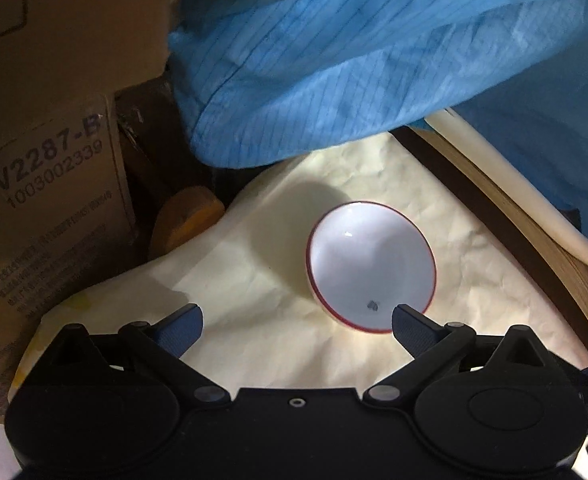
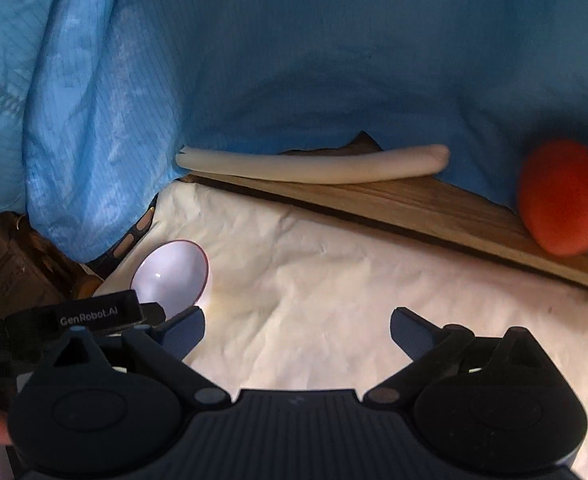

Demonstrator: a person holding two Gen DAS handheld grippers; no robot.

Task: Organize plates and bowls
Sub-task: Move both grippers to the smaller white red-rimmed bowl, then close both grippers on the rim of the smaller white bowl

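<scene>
A creased cream cloth (image 2: 334, 280) covers the surface. Beyond the cloth lie a wooden board (image 2: 434, 208), a white roll (image 2: 314, 166), an orange ball (image 2: 564, 202); cardboard boxes (image 1: 49, 184) stand left.

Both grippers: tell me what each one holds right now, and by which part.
Nothing is held. The left gripper is open, its fingers just short of the white bowl. The right gripper is open over bare cloth.
</scene>
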